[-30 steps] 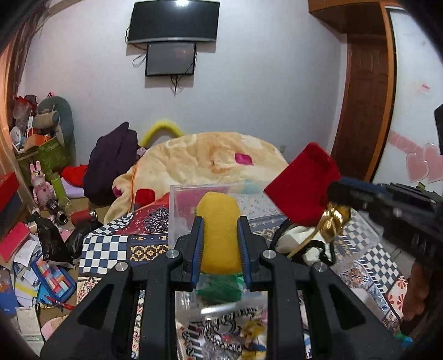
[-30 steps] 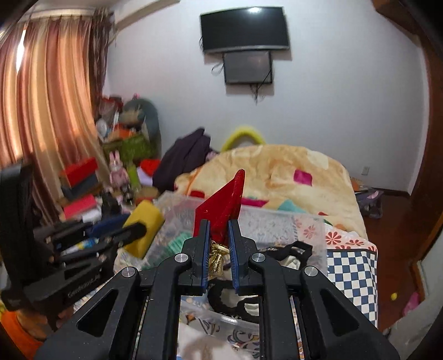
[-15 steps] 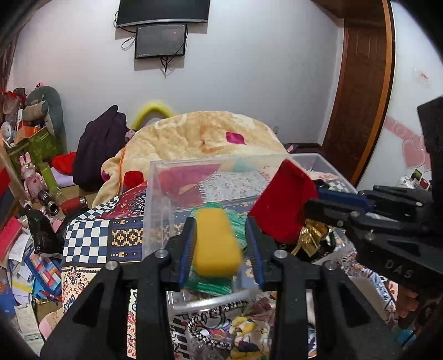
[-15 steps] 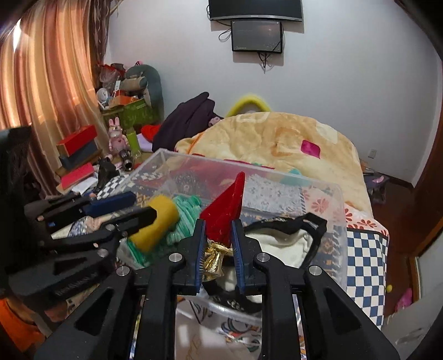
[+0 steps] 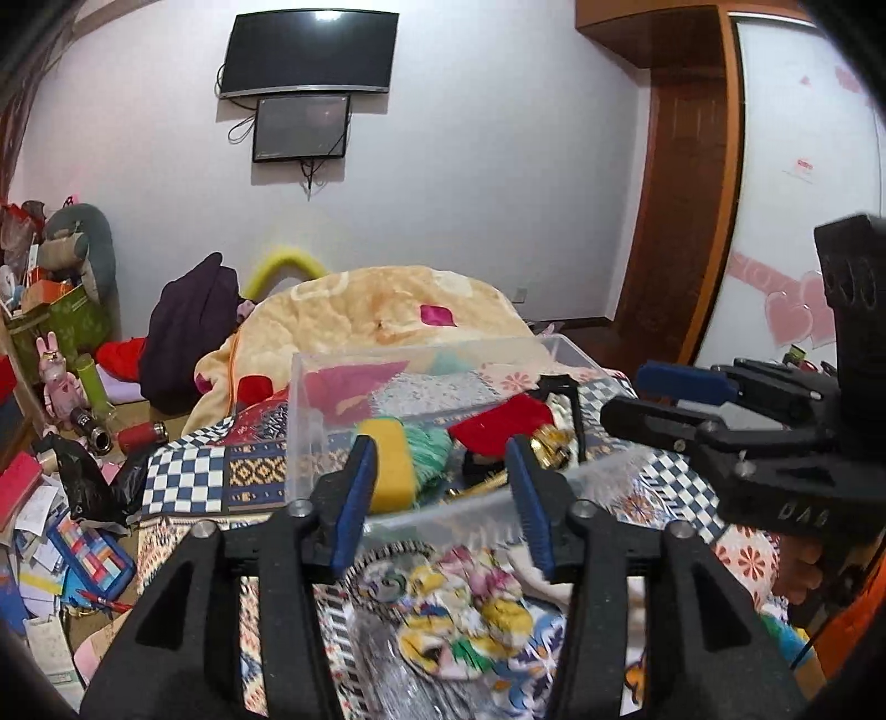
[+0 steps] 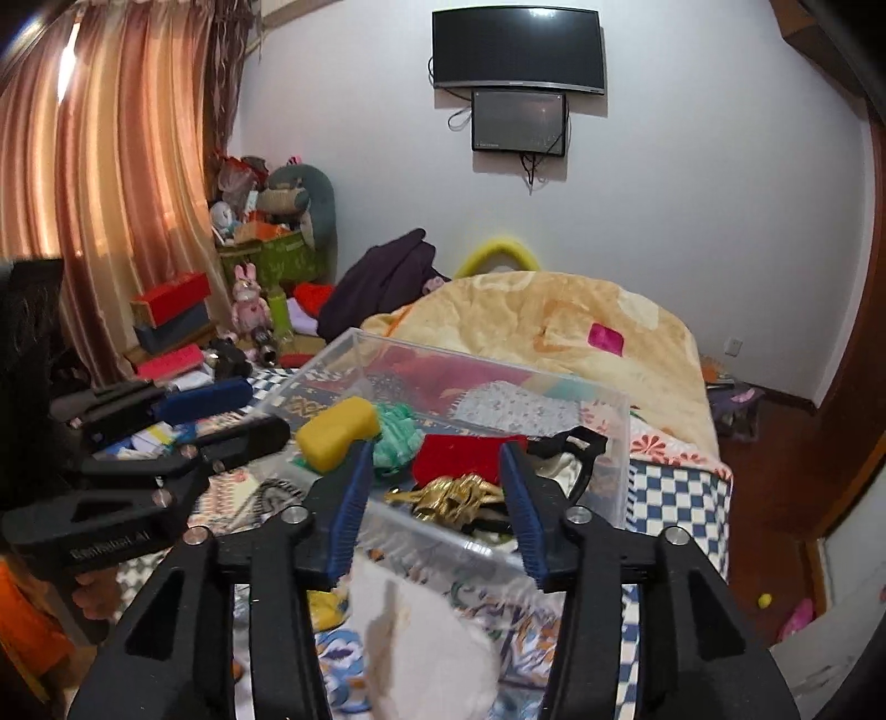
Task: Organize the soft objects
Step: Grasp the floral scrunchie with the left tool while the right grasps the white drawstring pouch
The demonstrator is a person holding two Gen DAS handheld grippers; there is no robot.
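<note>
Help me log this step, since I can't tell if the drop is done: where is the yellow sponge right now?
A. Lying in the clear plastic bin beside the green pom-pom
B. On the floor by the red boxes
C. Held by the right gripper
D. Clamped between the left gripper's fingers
A: the yellow sponge lies in the clear bin against the green pom-pom, while the left gripper and right gripper are both open and hold nothing.

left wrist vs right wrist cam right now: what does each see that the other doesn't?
Left wrist only: the wooden door, pink heart decals, and the right gripper seen from the side.

Right wrist only: the curtains, a white soft item in the foreground, and the left gripper seen from the side.

Both: the clear bin holding the yellow sponge, green yarn and red pouch; the wall TV; both grippers open.
</note>
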